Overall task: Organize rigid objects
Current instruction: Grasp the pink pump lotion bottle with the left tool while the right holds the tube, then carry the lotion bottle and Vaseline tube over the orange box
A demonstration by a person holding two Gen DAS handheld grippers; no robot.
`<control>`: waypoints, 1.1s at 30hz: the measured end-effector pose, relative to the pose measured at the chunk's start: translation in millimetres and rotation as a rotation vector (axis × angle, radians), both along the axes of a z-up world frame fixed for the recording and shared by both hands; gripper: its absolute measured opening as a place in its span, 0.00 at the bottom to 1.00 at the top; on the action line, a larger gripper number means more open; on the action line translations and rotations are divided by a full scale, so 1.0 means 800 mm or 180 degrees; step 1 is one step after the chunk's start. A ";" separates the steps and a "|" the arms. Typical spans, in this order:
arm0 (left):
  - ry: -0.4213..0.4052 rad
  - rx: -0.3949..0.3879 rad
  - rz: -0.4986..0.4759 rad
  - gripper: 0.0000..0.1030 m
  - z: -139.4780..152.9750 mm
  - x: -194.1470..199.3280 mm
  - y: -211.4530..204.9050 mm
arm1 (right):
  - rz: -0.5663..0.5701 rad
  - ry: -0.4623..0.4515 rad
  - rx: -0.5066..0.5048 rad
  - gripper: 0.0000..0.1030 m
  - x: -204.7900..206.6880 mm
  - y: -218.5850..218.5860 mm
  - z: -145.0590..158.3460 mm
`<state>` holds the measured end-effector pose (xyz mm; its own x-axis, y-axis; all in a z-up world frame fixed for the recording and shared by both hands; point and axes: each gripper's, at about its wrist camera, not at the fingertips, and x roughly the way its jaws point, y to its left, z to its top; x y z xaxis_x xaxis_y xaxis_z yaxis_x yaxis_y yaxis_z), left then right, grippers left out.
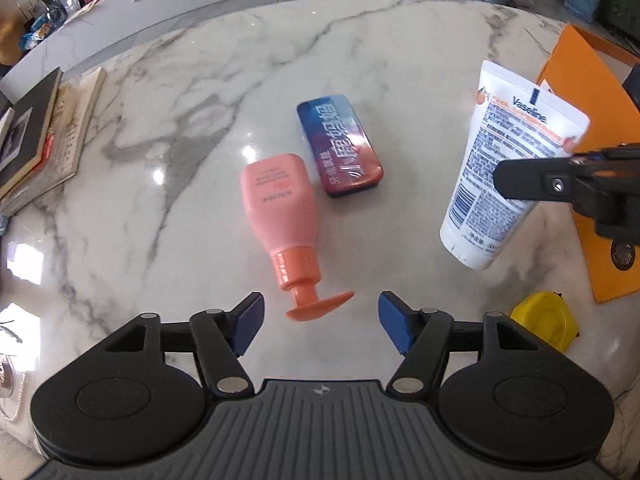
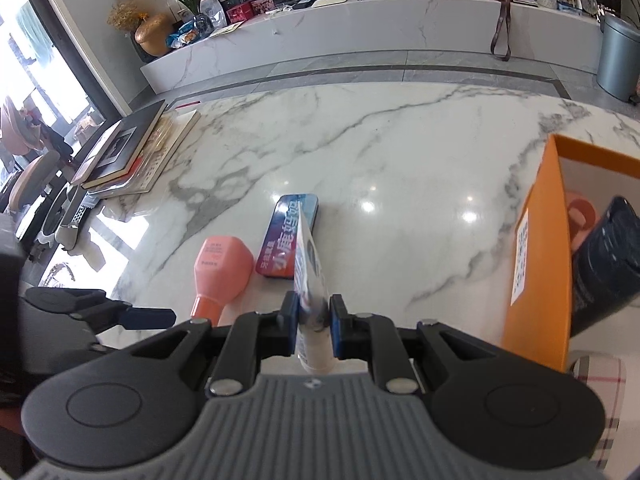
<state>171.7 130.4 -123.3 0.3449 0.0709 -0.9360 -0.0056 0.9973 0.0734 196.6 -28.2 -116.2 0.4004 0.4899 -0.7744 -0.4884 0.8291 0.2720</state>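
My right gripper (image 2: 314,322) is shut on a white Vaseline tube (image 2: 310,280) and holds it above the marble table; the tube also shows in the left wrist view (image 1: 508,168), clamped by a black finger. My left gripper (image 1: 320,320) is open and empty, just above the cap of a pink bottle (image 1: 286,216) lying on the table. A blue and red tin (image 1: 340,144) lies beside the bottle. Both show in the right wrist view: the pink bottle (image 2: 222,270) and the tin (image 2: 286,236).
An open orange box (image 2: 536,252) stands at the right with a dark bottle (image 2: 604,264) inside; it also shows in the left wrist view (image 1: 588,120). A yellow tape measure (image 1: 546,320) lies near it. A stack of books (image 1: 36,140) sits at the table's left edge.
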 end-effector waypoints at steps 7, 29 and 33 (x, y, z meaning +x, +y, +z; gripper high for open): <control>0.0070 0.0260 0.0031 0.40 -0.011 0.006 -0.007 | 0.0011 0.0002 0.0000 0.15 -0.008 -0.005 0.000; -0.0651 -0.0047 -0.0107 0.28 0.071 -0.025 0.003 | 0.0122 0.0023 0.0150 0.15 -0.026 -0.011 0.010; -0.0759 -0.0020 -0.0103 0.28 0.068 -0.027 0.001 | 0.0136 0.0018 0.0160 0.15 -0.029 -0.012 0.011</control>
